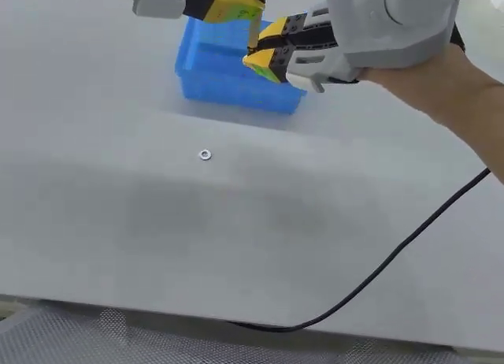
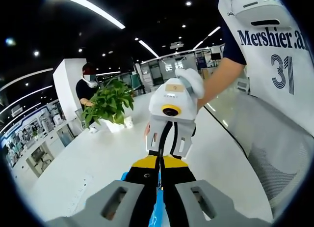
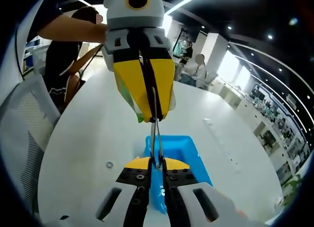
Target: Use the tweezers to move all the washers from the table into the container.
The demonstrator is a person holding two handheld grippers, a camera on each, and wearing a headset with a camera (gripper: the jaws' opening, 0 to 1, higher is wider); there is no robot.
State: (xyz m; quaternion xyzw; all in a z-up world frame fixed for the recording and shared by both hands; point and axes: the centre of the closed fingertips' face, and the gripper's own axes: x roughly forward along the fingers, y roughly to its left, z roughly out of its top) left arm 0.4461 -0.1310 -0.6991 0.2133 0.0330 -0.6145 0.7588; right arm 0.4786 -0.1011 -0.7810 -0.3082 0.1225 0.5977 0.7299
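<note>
Washer (image 1: 205, 154) alone on open tbl (image 1: 260, 238), well off container (image 1: 224, 80) edge.

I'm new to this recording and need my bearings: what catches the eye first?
The left claw and the right claw meet tip to tip above the blue container at the far side of the grey table, both shut on thin tweezers. Nearer, one small washer lies on the open surface, with a black cable crossing to its right.
</note>
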